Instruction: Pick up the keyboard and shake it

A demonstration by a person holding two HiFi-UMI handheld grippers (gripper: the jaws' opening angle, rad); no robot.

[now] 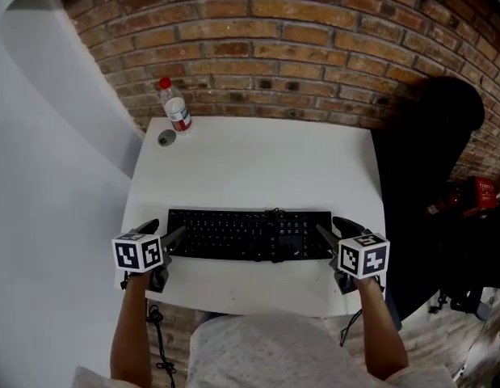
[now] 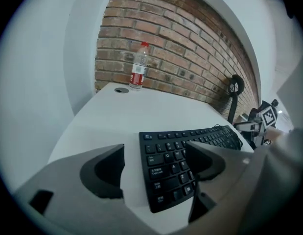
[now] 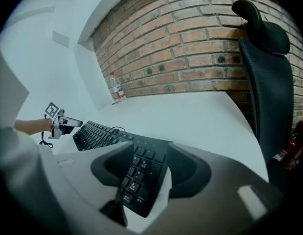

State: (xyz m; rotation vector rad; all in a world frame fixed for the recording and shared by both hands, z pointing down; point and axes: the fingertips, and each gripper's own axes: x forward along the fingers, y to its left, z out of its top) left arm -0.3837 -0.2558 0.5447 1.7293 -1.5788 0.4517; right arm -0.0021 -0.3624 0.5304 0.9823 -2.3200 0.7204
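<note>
A black keyboard (image 1: 250, 234) lies flat on the white table (image 1: 258, 160) near its front edge. My left gripper (image 1: 165, 231) is at the keyboard's left end and stands open. In the left gripper view that end of the keyboard (image 2: 166, 165) lies between the wide jaws of the left gripper (image 2: 153, 153), with white table showing beside the left jaw. My right gripper (image 1: 330, 226) is at the right end. There the number-pad end of the keyboard (image 3: 141, 173) sits between the jaws of the right gripper (image 3: 150, 153), and a thin gap shows beside the right jaw.
A plastic water bottle (image 1: 175, 105) with a red cap stands at the table's back left, with a small grey lid (image 1: 166, 138) beside it. A black office chair (image 1: 427, 160) stands right of the table. A brick wall runs behind. The keyboard's cable (image 1: 274, 212) coils on its top edge.
</note>
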